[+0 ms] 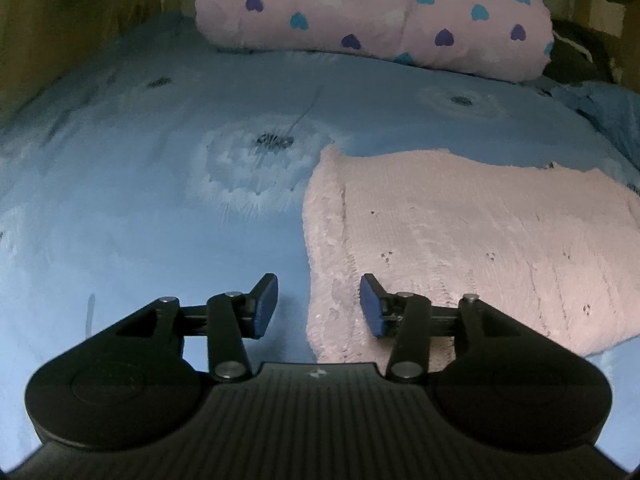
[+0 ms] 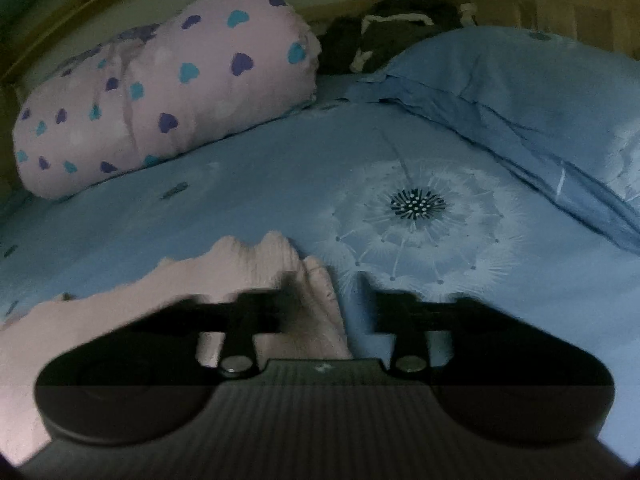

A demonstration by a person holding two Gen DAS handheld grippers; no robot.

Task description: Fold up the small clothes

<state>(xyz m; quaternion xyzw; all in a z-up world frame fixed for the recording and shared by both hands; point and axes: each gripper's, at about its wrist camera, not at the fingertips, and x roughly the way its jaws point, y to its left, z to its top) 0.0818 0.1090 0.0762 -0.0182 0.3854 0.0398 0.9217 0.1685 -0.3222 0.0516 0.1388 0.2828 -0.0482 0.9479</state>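
A small pale pink knitted garment (image 1: 460, 240) lies flat on the blue bedspread (image 1: 140, 200), folded along its left side. My left gripper (image 1: 319, 306) is open just above the garment's near left edge, one blue pad over the sheet and one over the knit. In the right wrist view the same pink garment (image 2: 256, 264) lies at lower left, its right edge bunched. My right gripper (image 2: 326, 304) is open over that right edge, its fingers dark and blurred; nothing is held.
A rolled pink blanket with blue and purple hearts (image 1: 380, 12) lies at the back of the bed, also in the right wrist view (image 2: 160, 92). A blue pillow (image 2: 520, 112) and dark clothing (image 2: 392, 28) lie at the back right. Wooden walls surround the bed.
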